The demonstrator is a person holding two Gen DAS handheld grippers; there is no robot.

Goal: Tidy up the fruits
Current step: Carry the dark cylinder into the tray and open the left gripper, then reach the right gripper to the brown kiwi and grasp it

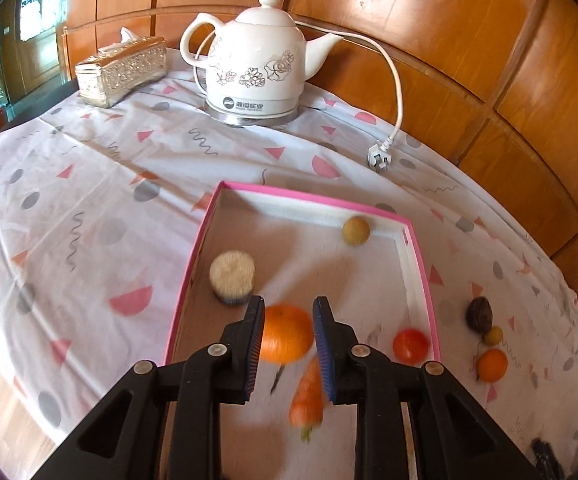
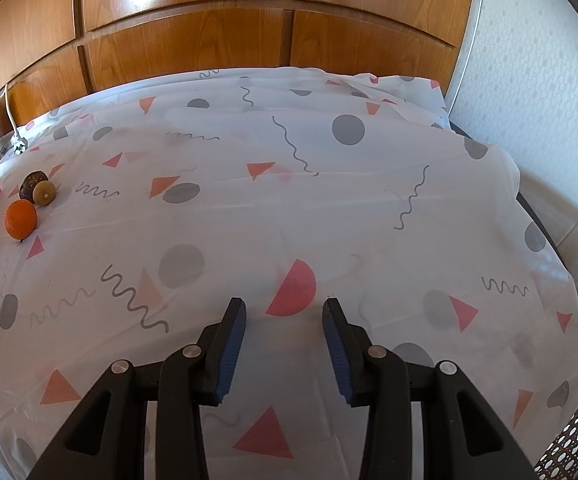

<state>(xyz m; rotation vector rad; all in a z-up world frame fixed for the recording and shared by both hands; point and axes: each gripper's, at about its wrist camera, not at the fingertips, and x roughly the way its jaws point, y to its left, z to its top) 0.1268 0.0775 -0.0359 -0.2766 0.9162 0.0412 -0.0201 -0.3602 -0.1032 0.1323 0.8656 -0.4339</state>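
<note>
Partly done: pink tray (image 1: 419,256) already has a big orange (image 1: 285,334), carrot (image 1: 308,396), tomato (image 1: 410,345) and small yellowish fruit (image 1: 355,231), left gripper (image 1: 287,312) nearly closed and empty above them, right gripper (image 2: 285,312) part-open, empty; small orange (image 2: 20,219) and two dark fruits (image 2: 39,190) remain on the worktop (image 2: 329,208).

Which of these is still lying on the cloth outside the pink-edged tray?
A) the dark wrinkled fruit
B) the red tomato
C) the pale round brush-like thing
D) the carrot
A: the dark wrinkled fruit lies on the tablecloth beside the pink-edged tray, next to a small orange, while the carrot, the tomato and the pale round thing all sit inside the tray.
</note>
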